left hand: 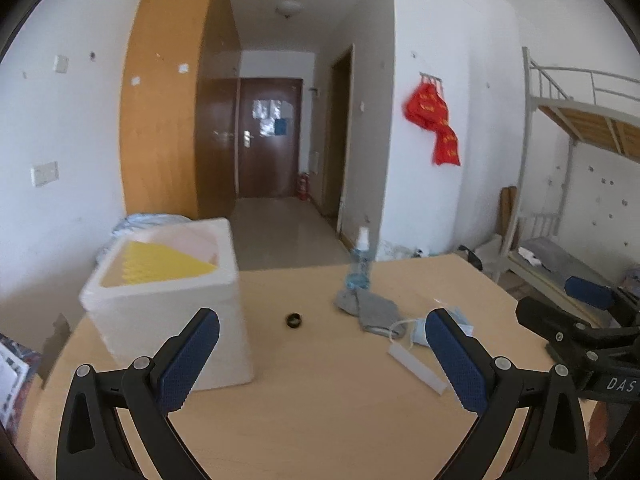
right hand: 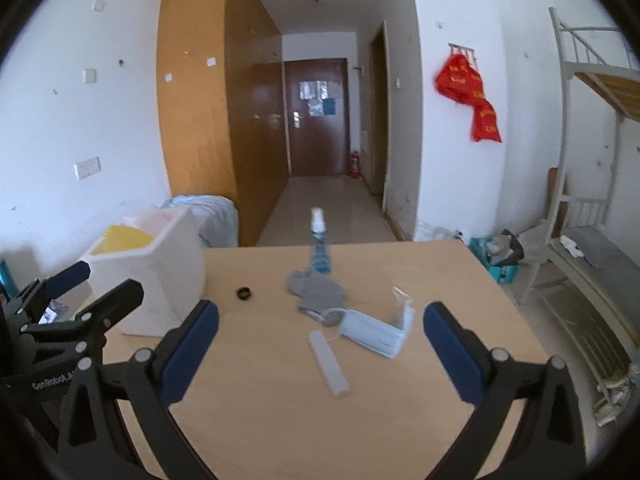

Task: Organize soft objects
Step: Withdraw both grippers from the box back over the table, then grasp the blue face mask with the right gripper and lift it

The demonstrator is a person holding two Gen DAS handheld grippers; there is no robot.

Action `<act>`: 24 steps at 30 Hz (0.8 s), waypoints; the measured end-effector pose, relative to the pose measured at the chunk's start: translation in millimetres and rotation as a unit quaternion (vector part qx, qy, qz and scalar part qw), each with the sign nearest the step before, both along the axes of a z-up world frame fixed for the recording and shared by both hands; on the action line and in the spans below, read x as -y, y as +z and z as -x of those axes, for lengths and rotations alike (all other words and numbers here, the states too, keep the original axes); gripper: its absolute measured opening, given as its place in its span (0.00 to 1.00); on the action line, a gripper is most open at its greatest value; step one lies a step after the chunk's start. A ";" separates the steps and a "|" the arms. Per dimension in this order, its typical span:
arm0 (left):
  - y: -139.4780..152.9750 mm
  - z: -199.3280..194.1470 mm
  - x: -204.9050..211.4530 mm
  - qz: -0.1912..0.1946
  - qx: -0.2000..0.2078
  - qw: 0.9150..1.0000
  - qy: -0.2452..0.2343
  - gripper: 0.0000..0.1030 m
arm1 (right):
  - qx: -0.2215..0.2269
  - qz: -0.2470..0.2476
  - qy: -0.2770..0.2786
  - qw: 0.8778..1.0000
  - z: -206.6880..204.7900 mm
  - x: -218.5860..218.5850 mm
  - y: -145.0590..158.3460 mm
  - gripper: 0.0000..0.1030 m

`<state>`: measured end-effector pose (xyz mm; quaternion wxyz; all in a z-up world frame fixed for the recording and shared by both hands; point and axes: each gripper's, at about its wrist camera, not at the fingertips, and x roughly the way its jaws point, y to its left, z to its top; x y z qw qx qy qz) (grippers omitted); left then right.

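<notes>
A white foam box (left hand: 168,308) (right hand: 156,276) stands at the table's left, with yellow and pink soft pieces (left hand: 160,266) inside. A grey cloth (left hand: 370,308) (right hand: 316,290) lies mid-table beside a light blue face mask (right hand: 374,332) (left hand: 440,326). My left gripper (left hand: 322,354) is open above the near table, just right of the box. My right gripper (right hand: 320,346) is open too, hovering short of the mask. Each gripper shows at the edge of the other's view, the right gripper (left hand: 580,312) and the left gripper (right hand: 92,284).
A blue spray bottle (left hand: 360,260) (right hand: 320,244) stands behind the cloth. A small black ring (left hand: 295,320) (right hand: 245,293) and a clear flat strip (right hand: 329,362) (left hand: 416,368) lie on the wooden table (left hand: 320,420). A bunk bed (right hand: 592,240) stands to the right.
</notes>
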<state>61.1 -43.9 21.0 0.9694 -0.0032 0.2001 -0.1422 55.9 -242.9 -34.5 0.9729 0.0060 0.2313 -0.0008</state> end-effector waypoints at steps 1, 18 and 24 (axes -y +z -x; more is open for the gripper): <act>-3.3 -3.2 2.9 0.000 -0.003 1.000 -0.006 1.00 | -0.003 -0.001 -0.001 1.000 -1.0 3.7 -2.2 1.00; -67.7 -64.7 65.6 -0.030 -0.068 0.996 -0.051 1.00 | -0.135 0.018 -0.023 0.990 -101.5 77.6 -75.8 0.94; -85.2 -82.8 80.0 -0.043 -0.091 0.994 -0.051 1.00 | -0.188 -0.009 -0.022 0.982 -133.2 92.8 -102.6 0.88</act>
